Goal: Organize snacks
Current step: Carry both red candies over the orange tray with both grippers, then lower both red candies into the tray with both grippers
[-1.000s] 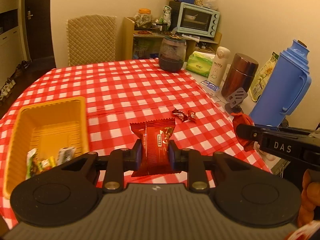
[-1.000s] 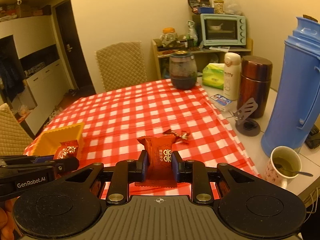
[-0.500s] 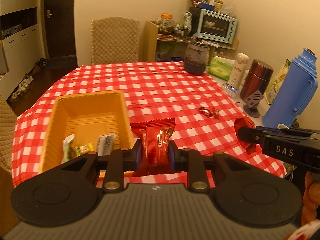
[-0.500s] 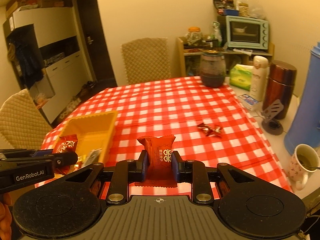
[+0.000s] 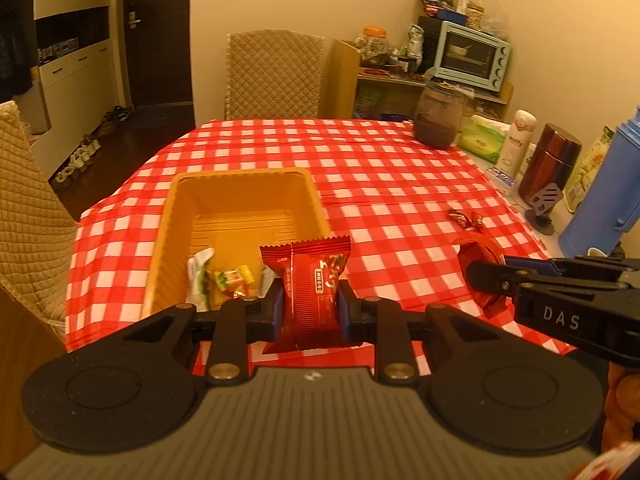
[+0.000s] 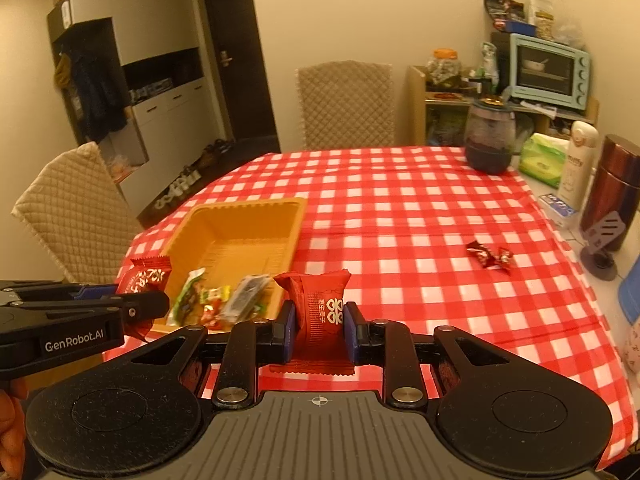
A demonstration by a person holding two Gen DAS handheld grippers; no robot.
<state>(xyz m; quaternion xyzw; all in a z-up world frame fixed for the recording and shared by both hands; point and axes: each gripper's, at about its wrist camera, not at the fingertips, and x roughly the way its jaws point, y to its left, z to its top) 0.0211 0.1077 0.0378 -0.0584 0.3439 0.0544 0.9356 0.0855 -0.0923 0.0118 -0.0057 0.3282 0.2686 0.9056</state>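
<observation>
My left gripper (image 5: 307,306) is shut on a red snack packet (image 5: 308,280), held above the near right corner of the yellow tray (image 5: 240,178). My right gripper (image 6: 319,326) is shut on another red snack packet (image 6: 318,304), just right of the tray (image 6: 244,208). The tray holds several small wrapped snacks (image 6: 212,296) at its near end. A red wrapped candy (image 6: 490,255) lies on the checked tablecloth to the right; it also shows in the left wrist view (image 5: 466,218). The right gripper and its packet (image 5: 480,260) show in the left wrist view.
A dark jar (image 6: 490,140), green tissue pack (image 6: 544,158), white bottle (image 6: 578,160), brown flask (image 6: 610,188) and blue thermos (image 5: 604,192) line the table's right side. Quilted chairs stand at the far edge (image 5: 274,74) and the left (image 6: 76,208).
Both grippers have moved left with their packets, so the yellow tray now lies straight ahead of the left one. The candy on the cloth has not moved.
</observation>
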